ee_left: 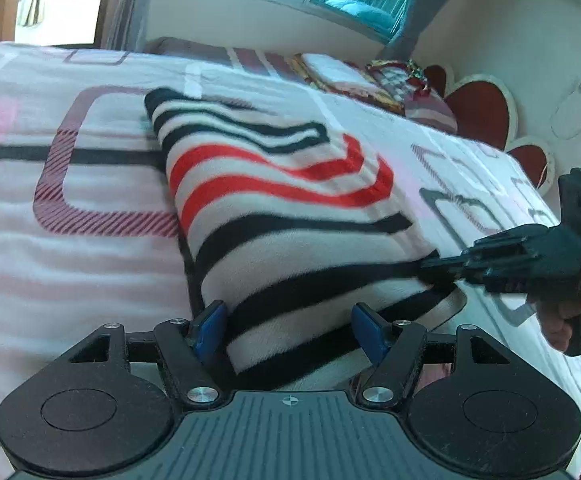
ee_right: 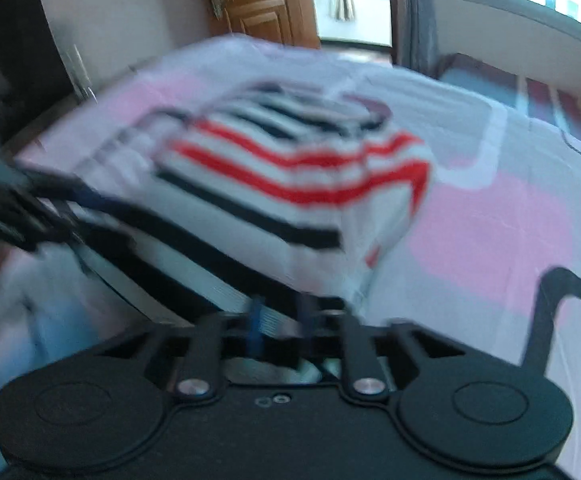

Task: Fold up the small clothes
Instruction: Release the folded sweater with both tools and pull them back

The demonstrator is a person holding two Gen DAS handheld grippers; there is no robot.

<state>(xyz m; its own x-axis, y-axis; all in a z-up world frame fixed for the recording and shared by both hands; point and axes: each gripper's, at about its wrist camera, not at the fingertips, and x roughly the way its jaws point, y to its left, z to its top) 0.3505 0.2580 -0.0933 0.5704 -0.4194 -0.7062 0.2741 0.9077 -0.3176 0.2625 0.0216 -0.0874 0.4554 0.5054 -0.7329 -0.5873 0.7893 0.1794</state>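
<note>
1. Centrally, I saw the striped garment (ee_left: 282, 200) lying on the pink-and-white bedcover (ee_left: 50, 248), its near hem raised toward both tongs.
2. My left gripper (ee_left: 288, 330) stood with its blue pads (ee_left: 210, 330) apart; the hem passed between them, and I could not confirm that either pad pressed the cloth.
3. My right gripper (ee_left: 442, 266) reached in from the right edge of the left wrist view, its jaws shut on the hem's dark stripe.
4. From the right wrist view, the right gripper (ee_right: 280, 320) met the garment's (ee_right: 290, 184) near edge, yet blur hid the pads.
5. At that view's left edge, the left gripper (ee_right: 50, 200) was smeared beyond reading.
6. A hand (ee_left: 562, 316) on the right gripper was cut off by the frame.
</note>
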